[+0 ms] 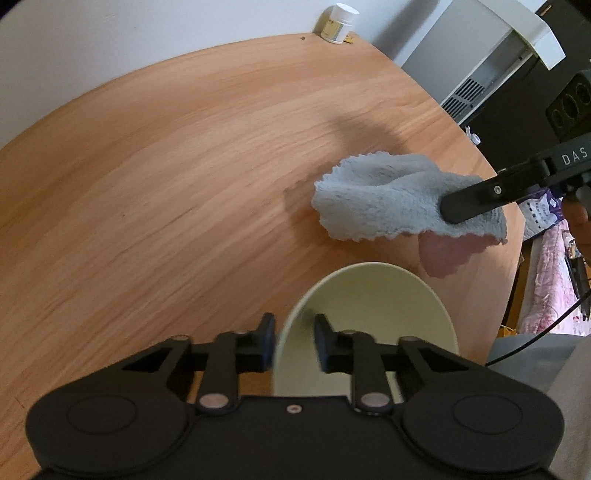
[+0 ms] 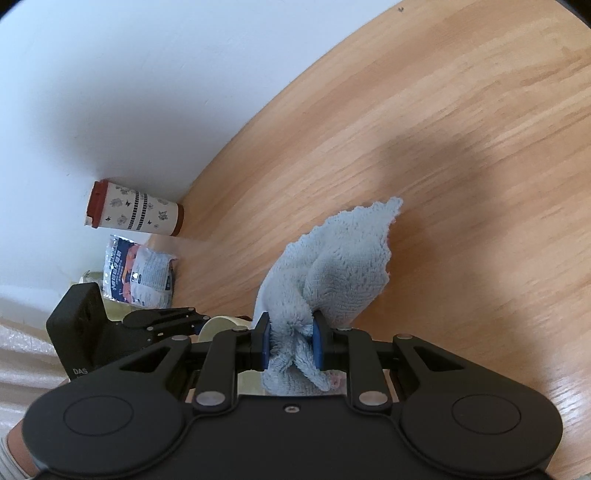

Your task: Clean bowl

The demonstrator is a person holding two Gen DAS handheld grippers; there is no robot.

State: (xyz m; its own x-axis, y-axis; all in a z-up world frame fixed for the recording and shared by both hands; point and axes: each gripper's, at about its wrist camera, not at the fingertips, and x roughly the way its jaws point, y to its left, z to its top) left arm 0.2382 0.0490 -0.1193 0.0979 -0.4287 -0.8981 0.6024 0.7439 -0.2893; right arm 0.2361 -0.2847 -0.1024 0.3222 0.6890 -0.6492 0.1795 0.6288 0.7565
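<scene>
Between our left gripper's (image 1: 294, 341) blue pads (image 1: 268, 341), the rim of the pale green bowl (image 1: 369, 314) stands tilted on edge, one pad outside the wall and one inside; the jaws sit narrow around the rim, though blur there keeps us from telling whether both pads touch it. Ahead and to the right of that gripper, the grey cloth (image 1: 391, 195) hangs above the wooden table (image 1: 166, 184), pinched in our right gripper (image 1: 469, 203), whose black finger crosses the cloth's near end. A pinkish flap shows under the cloth, just beyond the bowl's upper rim. From our right wrist view, the right gripper (image 2: 291, 345) clamps the bunched cloth (image 2: 340, 266) tight between its pads, the free end fanning forward over the table (image 2: 443, 147). To its left we see the left gripper (image 2: 162, 325) with a sliver of the bowl (image 2: 221, 326) beside it. Farther left, by the wall, sit a patterned cup (image 2: 136, 208) with a red lid and a printed packet (image 2: 138, 278). At the table's far edge ahead of our left gripper stands a small white jar (image 1: 338, 24).
</scene>
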